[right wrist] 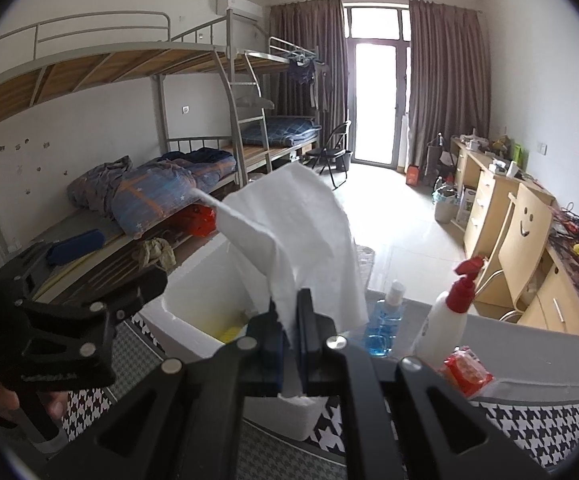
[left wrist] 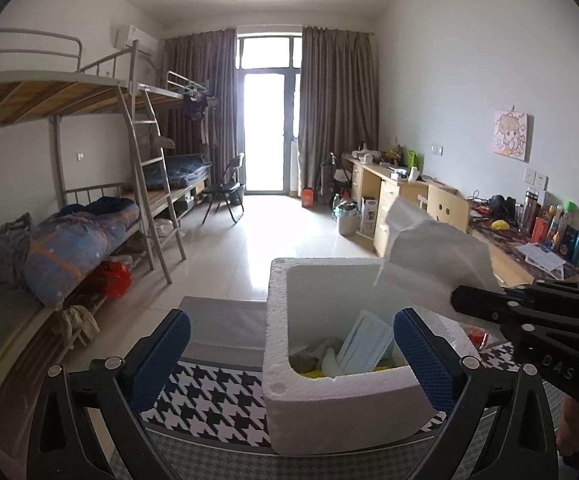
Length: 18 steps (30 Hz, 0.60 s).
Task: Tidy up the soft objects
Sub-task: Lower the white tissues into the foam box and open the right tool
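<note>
A white foam box (left wrist: 341, 408) stands on a houndstooth-patterned cloth (left wrist: 217, 400). It holds a pack of face masks (left wrist: 365, 344) and some yellow and pale soft items. My left gripper (left wrist: 289, 356) is open wide, one blue pad on each side of the box's near left corner, with nothing gripped. My right gripper (right wrist: 295, 320) is shut on a white tissue sheet (right wrist: 293, 232), which hangs in the air over the box (right wrist: 193, 292). From the left wrist view, the right gripper (left wrist: 459, 294) comes in from the right with the sheet (left wrist: 437, 248) above the box's far right rim.
To the right of the box stand a blue liquid bottle (right wrist: 385, 320), a white spray bottle with a red top (right wrist: 445, 320) and a red packet (right wrist: 465, 368). Bunk beds (left wrist: 89, 232) line the left wall. Desks (left wrist: 389, 196) and a chair line the right wall.
</note>
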Motion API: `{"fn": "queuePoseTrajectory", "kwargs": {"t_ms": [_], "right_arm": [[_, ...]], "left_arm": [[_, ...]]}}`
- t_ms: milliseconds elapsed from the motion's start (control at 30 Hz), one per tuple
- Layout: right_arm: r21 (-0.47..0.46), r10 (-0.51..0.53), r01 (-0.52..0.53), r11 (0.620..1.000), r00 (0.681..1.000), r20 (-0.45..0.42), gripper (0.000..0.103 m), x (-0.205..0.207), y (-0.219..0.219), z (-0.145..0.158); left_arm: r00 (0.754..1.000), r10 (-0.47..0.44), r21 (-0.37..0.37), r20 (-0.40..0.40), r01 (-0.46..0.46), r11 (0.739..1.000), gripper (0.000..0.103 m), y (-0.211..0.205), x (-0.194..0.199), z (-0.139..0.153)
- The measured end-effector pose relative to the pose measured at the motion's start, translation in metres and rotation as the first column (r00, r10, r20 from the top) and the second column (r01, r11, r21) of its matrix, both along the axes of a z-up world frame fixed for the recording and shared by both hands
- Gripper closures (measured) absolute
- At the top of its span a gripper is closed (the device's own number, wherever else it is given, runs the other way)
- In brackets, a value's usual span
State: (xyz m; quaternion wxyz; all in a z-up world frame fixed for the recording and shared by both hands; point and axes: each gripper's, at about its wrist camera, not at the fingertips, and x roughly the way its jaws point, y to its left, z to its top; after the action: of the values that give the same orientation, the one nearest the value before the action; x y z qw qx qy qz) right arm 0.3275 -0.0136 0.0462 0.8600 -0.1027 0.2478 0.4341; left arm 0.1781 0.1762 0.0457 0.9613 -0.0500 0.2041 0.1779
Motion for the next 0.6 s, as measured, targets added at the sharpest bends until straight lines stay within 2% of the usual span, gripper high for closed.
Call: {"fn": "queuePoseTrajectory", "kwargs": {"t_ms": [600], "right_arm": [[-0.026,0.043,-0.044,0.999,0.998,-0.055,0.094,0.002,0.021,-0.01]], "left_arm": [[1.0,0.017,-0.001,0.009,-0.017,1.0,0.001,0.004,-0.015,-0.004]]}}
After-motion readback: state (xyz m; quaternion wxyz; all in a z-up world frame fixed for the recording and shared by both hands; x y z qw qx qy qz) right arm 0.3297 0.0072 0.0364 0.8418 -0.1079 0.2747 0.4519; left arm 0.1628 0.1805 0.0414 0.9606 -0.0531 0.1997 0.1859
